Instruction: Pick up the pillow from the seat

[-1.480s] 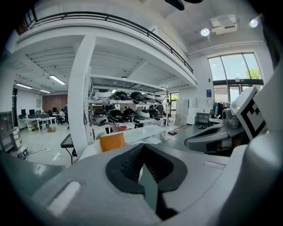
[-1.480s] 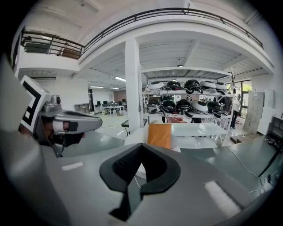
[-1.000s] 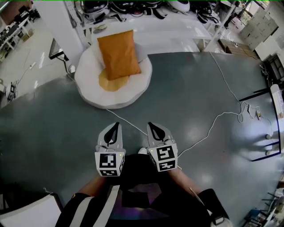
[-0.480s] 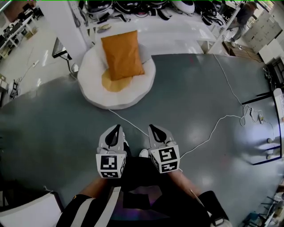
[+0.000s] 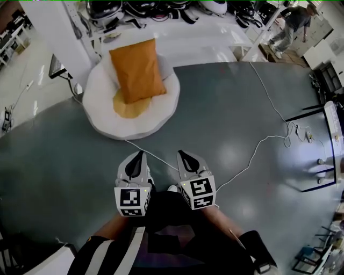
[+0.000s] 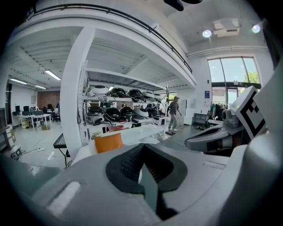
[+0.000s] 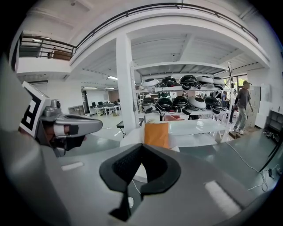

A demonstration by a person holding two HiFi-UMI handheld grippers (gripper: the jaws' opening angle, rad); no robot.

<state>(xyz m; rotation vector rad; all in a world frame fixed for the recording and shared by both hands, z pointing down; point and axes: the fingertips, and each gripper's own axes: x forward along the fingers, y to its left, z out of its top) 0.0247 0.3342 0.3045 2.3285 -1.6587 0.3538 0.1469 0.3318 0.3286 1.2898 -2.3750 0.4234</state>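
Left gripper [image 5: 139, 156] and right gripper [image 5: 183, 156]: both jaws pressed together, nothing in them. They sit side by side low in the head view, tips pointing toward the seat [image 5: 102, 121] and well apart from it. The orange pillow [image 5: 137, 70] lies on the round white seat, toward its back edge, partly over a yellow cushion [image 5: 124, 105]. Nothing touches it. Both gripper views show the pillow just above the closed tips. A white cable [image 5: 153, 156] runs over the grey floor [image 5: 64, 156] from the seat's front toward the grippers. There's a helmet rack [image 5: 161, 8] behind the seat and 1 person [image 5: 290, 27] at far right.
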